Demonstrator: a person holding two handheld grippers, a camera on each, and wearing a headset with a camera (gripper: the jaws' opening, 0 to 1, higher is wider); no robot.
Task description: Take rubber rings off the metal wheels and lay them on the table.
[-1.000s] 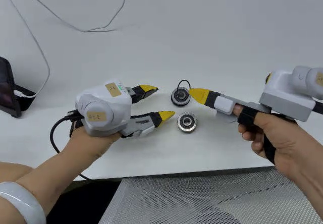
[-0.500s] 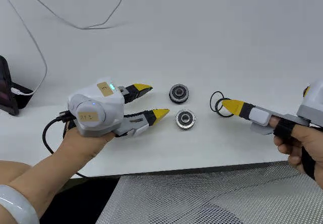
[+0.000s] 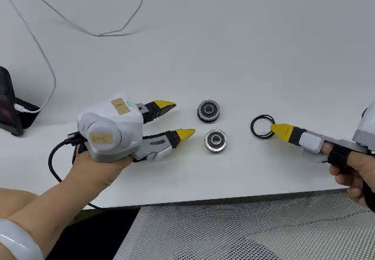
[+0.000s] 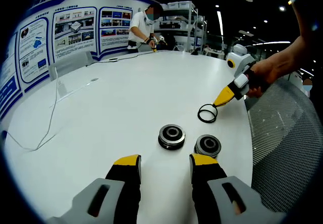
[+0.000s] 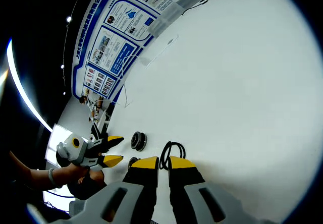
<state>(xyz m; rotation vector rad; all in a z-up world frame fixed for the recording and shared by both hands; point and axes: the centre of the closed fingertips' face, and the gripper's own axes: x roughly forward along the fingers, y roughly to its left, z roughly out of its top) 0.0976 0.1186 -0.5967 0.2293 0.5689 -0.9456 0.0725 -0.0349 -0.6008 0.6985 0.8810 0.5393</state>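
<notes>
Two metal wheels lie mid-table, the far wheel [image 3: 208, 110] [image 4: 171, 135] with a dark outer band and the near wheel [image 3: 216, 140] [image 4: 207, 145] with a bare shiny rim. To their left my left gripper [image 3: 174, 119] [image 4: 165, 159] hovers open, with nothing between its jaws. A black rubber ring [image 3: 262, 126] [image 4: 207, 114] [image 5: 170, 151] lies flat on the table to the right of the wheels. My right gripper [image 3: 276, 130] [image 5: 163, 162] meets the ring's right edge, its jaws almost together with the ring's edge running between them.
A thin grey cable [image 3: 88, 31] loops across the far table. A black device [image 3: 9, 105] with a white cord sits at the left edge. The table's front edge [image 3: 222, 200] runs just below the hands, with a grey mesh surface [image 3: 246, 231] beneath.
My right gripper has moved right from the far wheel, carrying the rubber ring, and brought it down onto the table. The left gripper has stayed open in much the same place.
</notes>
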